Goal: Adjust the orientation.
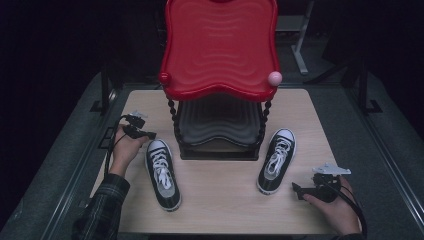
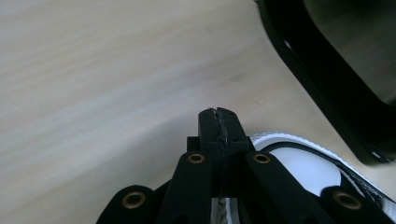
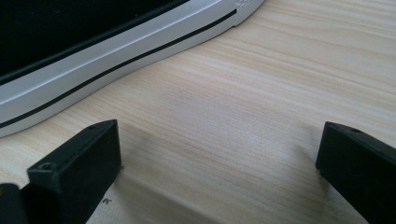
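Wooden table (image 1: pixel 225 200): sneaker (image 2: pixel 303 163) beside fingers (image 2: pixel 219 126).

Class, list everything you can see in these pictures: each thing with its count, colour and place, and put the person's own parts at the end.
Sneakers: two, black with white toe caps, soles and laces; left sneaker and right sneaker lie either side of the rack's front.
Rack: one, red wavy top shelf, dark lower shelf, black beaded posts; at the back middle of the table.
Ball: one, pink, on the red shelf's right front corner.
Table: one, light wood.
Left gripper: black, jaws shut, empty, above the left sneaker's toe.
Right gripper: black, jaws open, empty, beside the right sneaker's sole.
Hands: two, left hand with a plaid sleeve, right hand.
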Demonstrator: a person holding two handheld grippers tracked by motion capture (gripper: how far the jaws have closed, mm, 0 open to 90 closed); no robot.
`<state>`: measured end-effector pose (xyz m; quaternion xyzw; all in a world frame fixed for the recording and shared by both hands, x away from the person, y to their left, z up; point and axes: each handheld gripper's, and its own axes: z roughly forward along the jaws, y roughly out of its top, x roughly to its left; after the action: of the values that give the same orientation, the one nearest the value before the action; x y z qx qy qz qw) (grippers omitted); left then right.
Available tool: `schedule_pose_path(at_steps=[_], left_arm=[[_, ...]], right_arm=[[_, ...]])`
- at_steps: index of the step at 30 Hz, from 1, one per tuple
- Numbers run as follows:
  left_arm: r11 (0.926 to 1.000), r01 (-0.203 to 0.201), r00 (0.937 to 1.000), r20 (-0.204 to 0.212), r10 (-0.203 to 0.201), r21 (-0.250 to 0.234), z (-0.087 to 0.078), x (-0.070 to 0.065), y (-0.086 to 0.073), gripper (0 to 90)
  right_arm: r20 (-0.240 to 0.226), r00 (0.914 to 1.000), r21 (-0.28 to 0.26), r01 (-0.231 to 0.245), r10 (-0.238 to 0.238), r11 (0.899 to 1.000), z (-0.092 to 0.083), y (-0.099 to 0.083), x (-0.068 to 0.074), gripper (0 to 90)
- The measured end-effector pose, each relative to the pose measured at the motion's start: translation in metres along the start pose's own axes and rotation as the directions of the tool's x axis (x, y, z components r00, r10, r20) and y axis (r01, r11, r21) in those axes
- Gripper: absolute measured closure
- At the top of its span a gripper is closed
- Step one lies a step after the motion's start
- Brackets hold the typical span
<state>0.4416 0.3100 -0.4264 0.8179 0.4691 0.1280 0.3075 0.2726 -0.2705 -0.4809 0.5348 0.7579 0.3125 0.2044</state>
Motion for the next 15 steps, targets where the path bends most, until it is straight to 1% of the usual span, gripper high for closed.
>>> schedule_pose_path(at_steps=[1, 3, 4, 5, 8, 11, 12, 15], left_arm=[[1.0, 0.0, 1.0, 0.0, 0.0, 0.0, 0.0, 0.0, 0.0, 90.0], [1.0, -0.002, 1.0, 0.006, 0.002, 0.005, -0.003, -0.005, -0.004, 90.0], [0.9999, -0.009, 0.9997, 0.021, 0.009, 0.013, -0.007, -0.01, -0.008, 90.0], [0.9998, -0.014, 0.9997, 0.02, 0.014, 0.013, -0.008, -0.013, -0.01, 90.0], [0.9997, -0.018, 0.9992, 0.037, 0.017, 0.014, -0.012, -0.022, -0.017, 90.0], [0.9995, -0.029, 0.999, 0.036, 0.028, 0.014, -0.016, -0.031, -0.023, 90.0], [0.9997, -0.024, 0.9992, 0.032, 0.023, 0.004, -0.017, -0.033, -0.025, 90.0], [0.9993, -0.037, 0.9991, 0.02, 0.037, -0.002, -0.018, -0.036, -0.026, 90.0]], right_arm=[[0.0, 1.0, 0.0, 0.0, 0.0, 1.0, 0.0, 0.0, 0.0, 0.0], [0.0, 1.0, 0.0, 0.0, 0.0, 1.0, 0.0, 0.0, 0.0, 0.0], [0.0, 1.0, 0.0, 0.0, 0.0, 1.0, 0.0, 0.0, 0.0, 0.0], [0.0, 1.0, 0.0, 0.0, 0.0, 1.0, 0.0, 0.0, 0.0, 0.0], [0.0, 1.0, 0.0, 0.0, 0.0, 1.0, 0.0, 0.0, 0.0, 0.0], [0.0, 1.0, 0.0, 0.0, 0.0, 1.0, 0.0, 0.0, 0.0, 0.0], [0.0, 1.0, 0.0, 0.0, 0.0, 1.0, 0.0, 0.0, 0.0, 0.0], [0.0, 1.0, 0.0, 0.0, 0.0, 1.0, 0.0, 0.0, 0.0, 0.0]])
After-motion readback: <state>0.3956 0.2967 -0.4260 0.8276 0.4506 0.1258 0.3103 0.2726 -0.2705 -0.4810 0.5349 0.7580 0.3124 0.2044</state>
